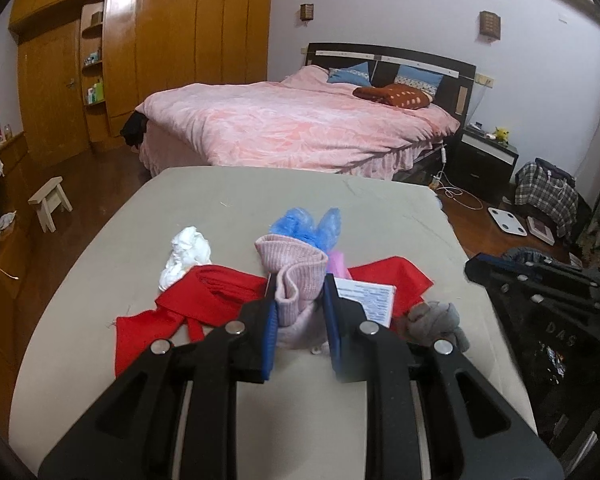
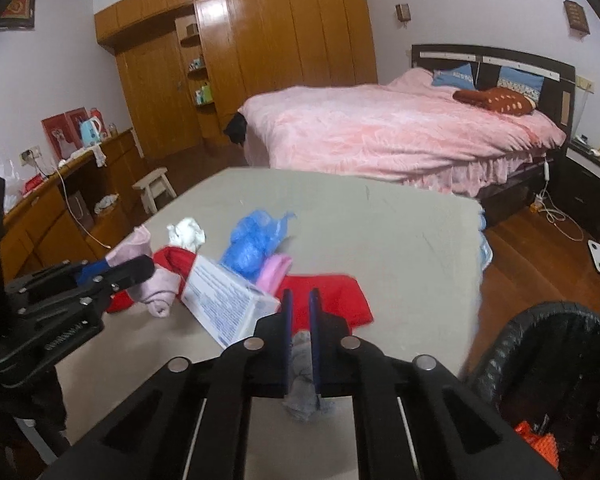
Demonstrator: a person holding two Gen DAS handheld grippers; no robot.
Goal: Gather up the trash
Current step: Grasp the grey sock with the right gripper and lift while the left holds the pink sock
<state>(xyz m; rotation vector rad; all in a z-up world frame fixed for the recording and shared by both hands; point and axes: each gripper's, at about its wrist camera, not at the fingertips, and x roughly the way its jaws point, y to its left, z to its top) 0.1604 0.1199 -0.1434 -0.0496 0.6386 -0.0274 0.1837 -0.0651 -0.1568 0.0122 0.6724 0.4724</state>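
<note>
Left gripper (image 1: 300,300) is pinching a pale pink knit sock (image 1: 296,280) between its blue pads, jaws drawn in around the folded cuff; the sock's lower end is resting on the table (image 1: 100,280).

Right gripper (image 2: 300,320) is squeezing a grey crumpled wad (image 2: 305,384), jaws nearly together, the wad hanging out below the fingers over the table's near edge. In the left view the same wad (image 1: 436,320) is showing beside the right tool's body.

Just beyond the left fingers, a white printed box (image 1: 368,300) is lying tilted on a red cloth (image 1: 204,296) spread across the table. A small pink item (image 2: 274,272) is sitting against the box's far side, touching a blue crumpled plastic bag (image 2: 252,246). A white crumpled tissue (image 1: 186,256) is lying at the red cloth's left far corner.

A dark woven bin (image 2: 540,344) is standing just off the table's right edge, something orange visible inside.

Farther back: a small wooden stool (image 1: 50,200) on the floor, a bed (image 1: 292,128) under a pink quilt, and a wooden wardrobe (image 1: 160,40) along the wall.
</note>
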